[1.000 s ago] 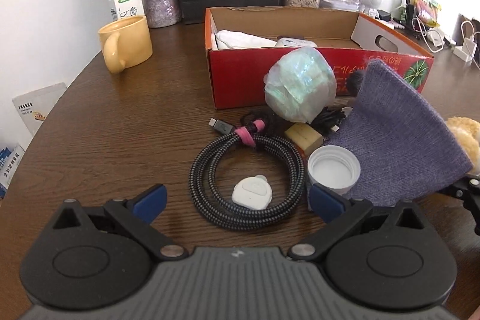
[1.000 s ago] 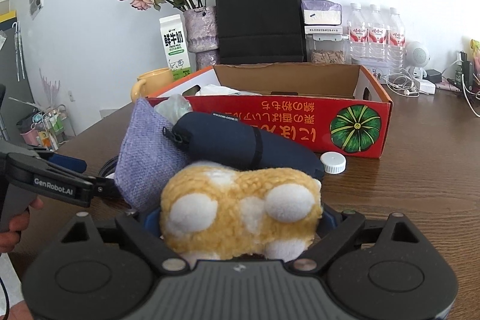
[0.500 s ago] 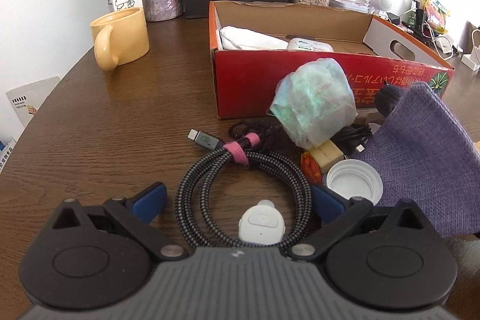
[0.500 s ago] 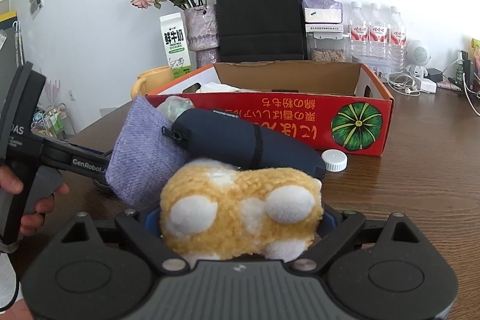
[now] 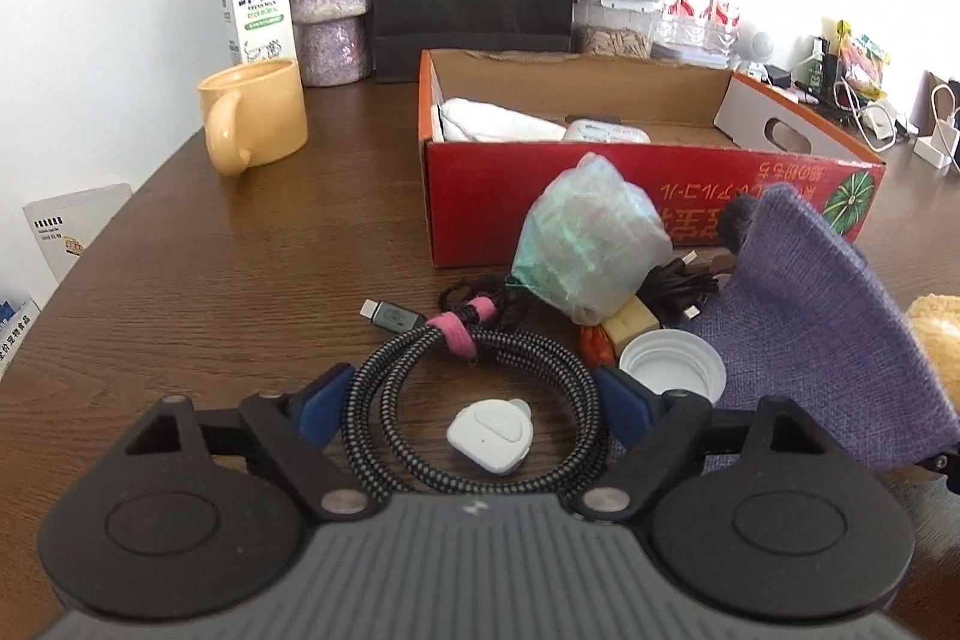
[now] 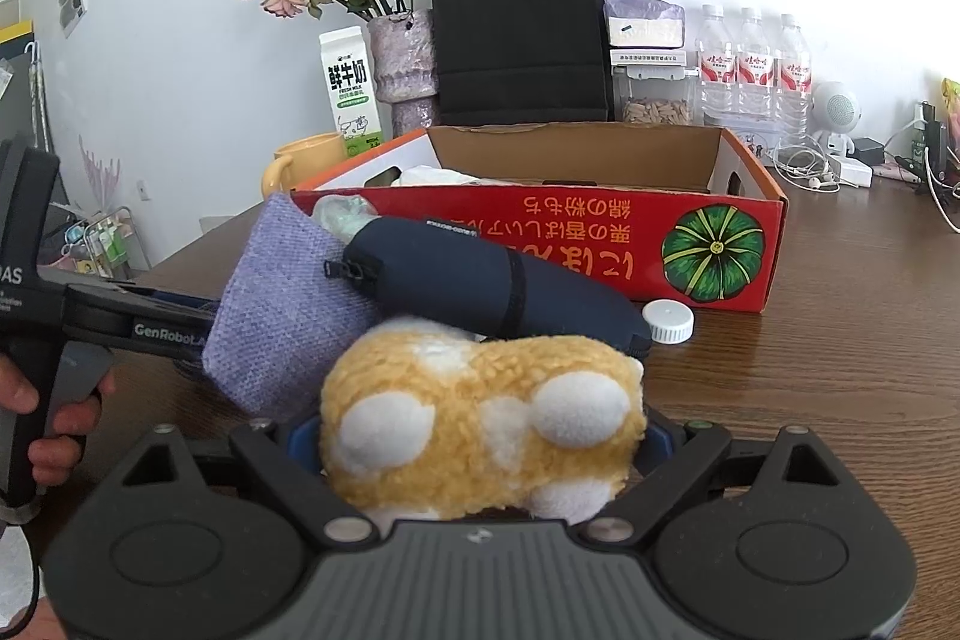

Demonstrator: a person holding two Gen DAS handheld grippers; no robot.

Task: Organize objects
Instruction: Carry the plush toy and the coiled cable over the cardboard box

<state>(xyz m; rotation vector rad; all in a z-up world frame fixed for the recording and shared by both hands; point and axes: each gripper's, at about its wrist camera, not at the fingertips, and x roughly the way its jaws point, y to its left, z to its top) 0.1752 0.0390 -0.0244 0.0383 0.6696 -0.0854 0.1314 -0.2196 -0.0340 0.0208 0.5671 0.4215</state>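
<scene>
Two blue pads (image 5: 321,409) of the left claw (image 5: 471,409) are closing around the coiled cable (image 5: 474,388), just short of the red box (image 5: 648,196).

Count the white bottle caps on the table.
2: one open-side-up cap beside the left gripper's right finger, another cap by the red box's pumpkin corner. The clutter may hide more.
</scene>
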